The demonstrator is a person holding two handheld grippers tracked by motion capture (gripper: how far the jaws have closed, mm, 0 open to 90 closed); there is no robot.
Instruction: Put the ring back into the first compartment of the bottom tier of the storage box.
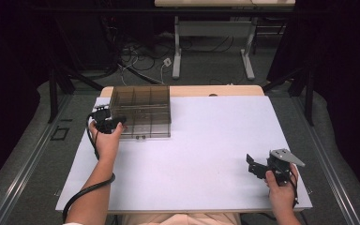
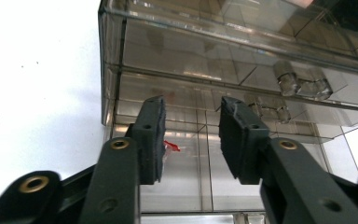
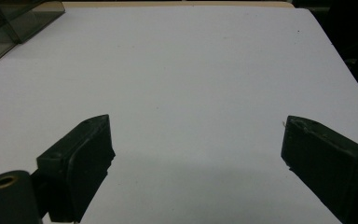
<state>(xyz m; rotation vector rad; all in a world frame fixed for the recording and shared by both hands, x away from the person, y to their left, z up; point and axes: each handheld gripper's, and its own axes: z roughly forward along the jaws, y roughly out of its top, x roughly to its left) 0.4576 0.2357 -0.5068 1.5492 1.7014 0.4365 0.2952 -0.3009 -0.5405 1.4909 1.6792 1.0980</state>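
Left jaws: the left gripper (image 2: 191, 140) stands partly open at the near wall of the clear compartment box (image 1: 140, 110), nothing between the pads.
Right jaws: the right gripper (image 3: 196, 163) gapes wide, empty, over bare table (image 1: 206, 150).
Box: far left of the table, beside the left hand (image 1: 108, 140).

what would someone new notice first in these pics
The smoky clear divided box at the far left of the white table draws the eye first. The left gripper is right against its near left side, jaws apart with nothing pinched between them. The right gripper sits wide open over bare table at the near right.
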